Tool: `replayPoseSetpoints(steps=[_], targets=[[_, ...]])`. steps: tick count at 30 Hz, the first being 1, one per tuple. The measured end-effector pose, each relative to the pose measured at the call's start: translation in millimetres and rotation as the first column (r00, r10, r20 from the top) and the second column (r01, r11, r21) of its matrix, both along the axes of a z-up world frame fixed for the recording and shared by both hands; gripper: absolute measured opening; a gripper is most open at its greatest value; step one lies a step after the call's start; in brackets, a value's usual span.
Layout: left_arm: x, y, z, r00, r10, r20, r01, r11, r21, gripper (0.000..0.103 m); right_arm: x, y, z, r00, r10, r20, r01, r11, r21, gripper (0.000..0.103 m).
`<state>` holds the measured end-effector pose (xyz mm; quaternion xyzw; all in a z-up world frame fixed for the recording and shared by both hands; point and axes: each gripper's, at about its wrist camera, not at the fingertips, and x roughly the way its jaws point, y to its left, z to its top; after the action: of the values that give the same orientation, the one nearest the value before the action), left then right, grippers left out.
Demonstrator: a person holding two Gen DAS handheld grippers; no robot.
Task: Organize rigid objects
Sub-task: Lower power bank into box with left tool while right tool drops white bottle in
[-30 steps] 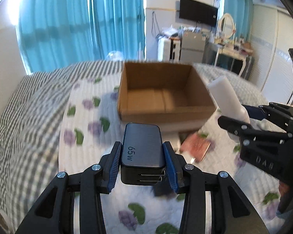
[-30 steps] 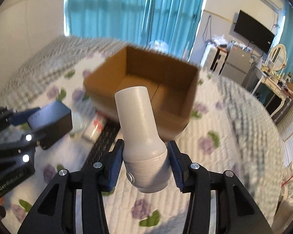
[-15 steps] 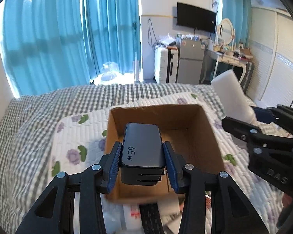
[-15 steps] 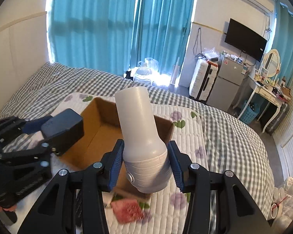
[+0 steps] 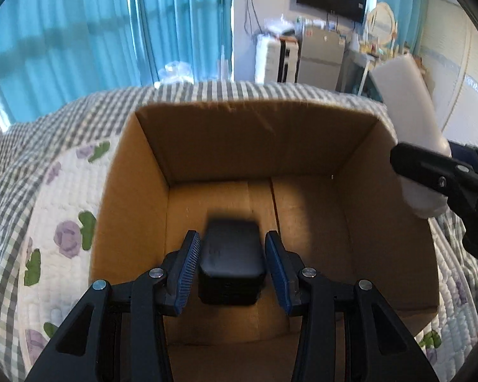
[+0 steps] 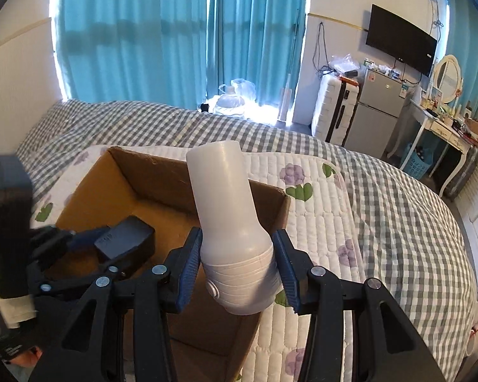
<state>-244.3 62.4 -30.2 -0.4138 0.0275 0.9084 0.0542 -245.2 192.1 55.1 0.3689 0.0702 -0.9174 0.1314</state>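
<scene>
A home bedroom: a bed with a grey-and-white checked cover [image 6: 382, 197], long turquoise curtains [image 6: 137, 31], a black wall-mounted television [image 6: 401, 43], a small silver fridge [image 6: 374, 111] and a white dressing table with an oval mirror [image 6: 447, 73].

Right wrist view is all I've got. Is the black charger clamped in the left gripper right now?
Observer: No. The left gripper has just been opening its jaws, and the black charger sits loose between the pads.
Operator: What's under it?
Observer: Only the bare floor of the cardboard box.
Operator: Where's my bottle from that side?
Observer: The white bottle, in the right gripper, is up by the box's far right corner, above the rim.
</scene>
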Motion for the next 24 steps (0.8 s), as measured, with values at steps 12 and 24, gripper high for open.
replayPoseSetpoints(steps=[12,24], targets=[[25.0,-27.9,30.4,0.999,0.035,-0.029,-0.035,0.999,0.004,0.055,-2.9,-14.7,3.9,0.999,0.014,0.043,-0.013,1.0,-0.015,0.045],[84.0,-43.9,74.4,0.995,0.023,-0.102,-0.025,0.999,-0.024,0.076,40.0,-8.0,32.3,1.0,-0.025,0.008,0.025,1.0,0.003,0.079]])
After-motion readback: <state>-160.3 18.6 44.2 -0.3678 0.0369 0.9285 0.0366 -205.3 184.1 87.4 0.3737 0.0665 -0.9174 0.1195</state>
